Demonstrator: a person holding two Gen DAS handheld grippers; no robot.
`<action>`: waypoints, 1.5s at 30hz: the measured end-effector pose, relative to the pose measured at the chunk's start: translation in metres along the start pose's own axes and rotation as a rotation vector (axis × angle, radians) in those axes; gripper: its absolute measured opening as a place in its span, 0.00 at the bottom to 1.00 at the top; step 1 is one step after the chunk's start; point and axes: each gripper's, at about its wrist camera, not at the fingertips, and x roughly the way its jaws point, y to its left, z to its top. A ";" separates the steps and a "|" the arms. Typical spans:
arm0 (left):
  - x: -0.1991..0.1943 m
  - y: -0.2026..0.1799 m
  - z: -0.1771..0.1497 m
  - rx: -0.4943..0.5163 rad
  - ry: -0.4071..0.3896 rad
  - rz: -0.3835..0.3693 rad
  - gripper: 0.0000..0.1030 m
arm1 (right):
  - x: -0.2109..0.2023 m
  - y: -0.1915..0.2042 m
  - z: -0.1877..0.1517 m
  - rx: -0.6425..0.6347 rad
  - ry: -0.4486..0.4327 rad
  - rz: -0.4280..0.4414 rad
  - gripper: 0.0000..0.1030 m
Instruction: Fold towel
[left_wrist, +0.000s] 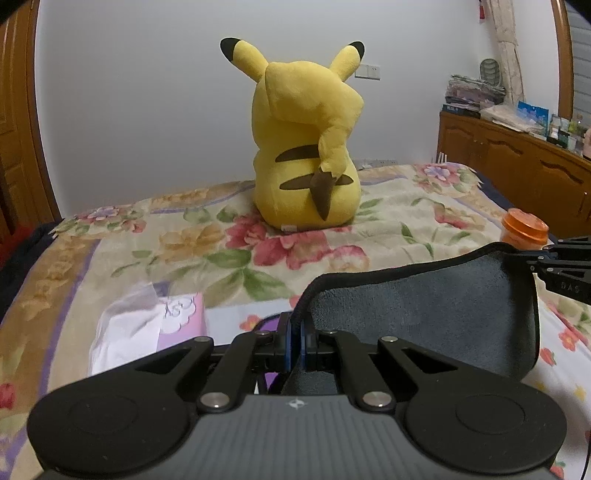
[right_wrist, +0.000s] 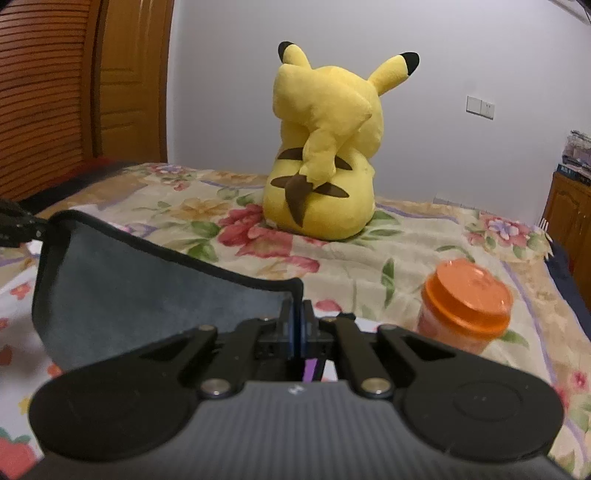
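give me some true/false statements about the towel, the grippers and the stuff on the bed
1. Both the left gripper and the right gripper are shut on the grey towel. True.
2. The towel lies flat on the floral bedspread. False: it hangs stretched between the two grippers, lifted off the bed.
3. The Pikachu plush faces the cameras. False: its back and tail are towards them.
4. The orange-lidded jar stands on the bed on the right gripper's side. True.
5. The tissue pack sits beside the jar. False: it lies on the opposite side, left of the left gripper.
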 end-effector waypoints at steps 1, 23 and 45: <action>0.003 0.001 0.002 -0.004 -0.002 0.002 0.05 | 0.002 0.000 0.001 -0.003 -0.003 -0.002 0.04; 0.078 0.014 0.003 -0.050 -0.025 0.044 0.05 | 0.071 -0.011 -0.009 0.027 0.011 -0.051 0.04; 0.096 0.010 -0.024 -0.094 0.066 0.052 0.80 | 0.079 -0.007 -0.020 0.092 0.090 -0.011 0.61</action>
